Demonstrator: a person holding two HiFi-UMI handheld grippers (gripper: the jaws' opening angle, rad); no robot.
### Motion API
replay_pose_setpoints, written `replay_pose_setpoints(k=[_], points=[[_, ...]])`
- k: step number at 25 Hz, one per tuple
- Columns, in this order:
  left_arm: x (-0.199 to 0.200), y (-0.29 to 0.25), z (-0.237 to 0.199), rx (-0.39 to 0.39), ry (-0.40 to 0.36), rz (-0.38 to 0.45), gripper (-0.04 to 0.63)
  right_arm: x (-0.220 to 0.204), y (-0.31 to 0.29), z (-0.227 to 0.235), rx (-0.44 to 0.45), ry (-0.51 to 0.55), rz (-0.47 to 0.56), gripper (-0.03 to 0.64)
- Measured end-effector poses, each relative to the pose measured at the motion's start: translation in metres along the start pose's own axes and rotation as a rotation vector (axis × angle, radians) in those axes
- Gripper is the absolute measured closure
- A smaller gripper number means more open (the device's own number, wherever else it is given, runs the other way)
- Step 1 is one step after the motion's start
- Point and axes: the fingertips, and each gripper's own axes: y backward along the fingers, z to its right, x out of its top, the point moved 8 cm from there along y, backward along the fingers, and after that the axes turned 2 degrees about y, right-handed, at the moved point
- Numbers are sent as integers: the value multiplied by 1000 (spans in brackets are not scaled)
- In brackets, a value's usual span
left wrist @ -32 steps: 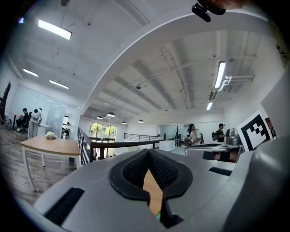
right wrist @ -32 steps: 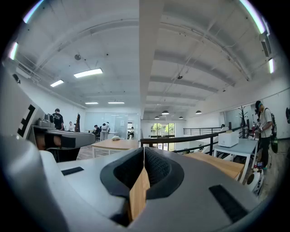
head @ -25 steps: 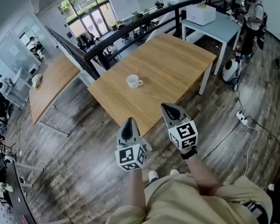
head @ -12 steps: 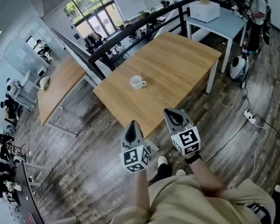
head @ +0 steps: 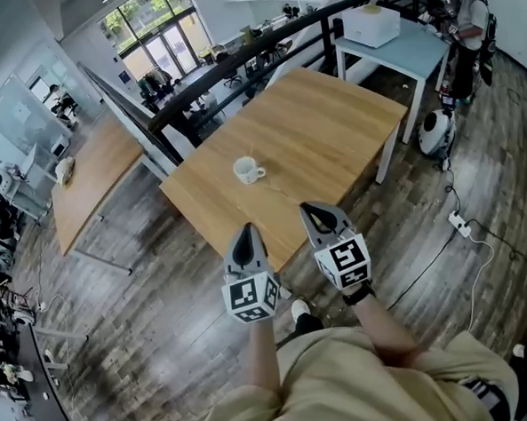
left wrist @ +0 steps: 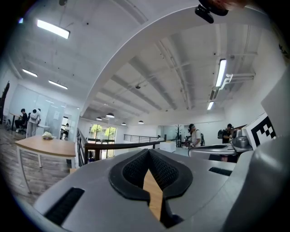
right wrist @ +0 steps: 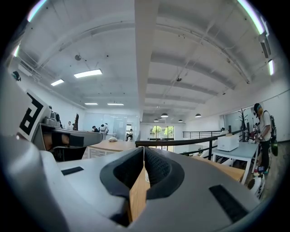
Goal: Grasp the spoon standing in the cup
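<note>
A white cup (head: 247,170) stands on the wooden table (head: 330,130), towards its left side, with a thin spoon (head: 249,154) upright in it. Both grippers are held side by side over the floor at the table's near corner, well short of the cup. The left gripper (head: 244,229) points at the table edge, and in the left gripper view its jaws (left wrist: 148,152) are shut with nothing between them. The right gripper (head: 311,208) reaches just over the edge, and its jaws (right wrist: 143,148) are also shut and empty.
A second wooden table (head: 91,162) stands to the left. A black railing (head: 237,64) runs behind both tables. At back right is a pale blue table (head: 414,49) with a white box (head: 370,25), a person (head: 466,24) beside it. A white floor device (head: 437,132) and a power strip (head: 458,224) lie on the right.
The head view has swung a little, so the cup sits slightly lower and further left in the picture. Both grippers stay shut in about the same place before the body.
</note>
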Motion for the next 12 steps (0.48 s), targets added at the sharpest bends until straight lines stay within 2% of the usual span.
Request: replay_pose_setpoints(k=[5, 12], points=[[11, -42, -37, -12, 11, 32, 583, 9, -57, 5, -2, 22, 3, 600], [7, -90, -93, -11, 46, 26, 583, 6, -135, -3, 33, 44, -27, 600]])
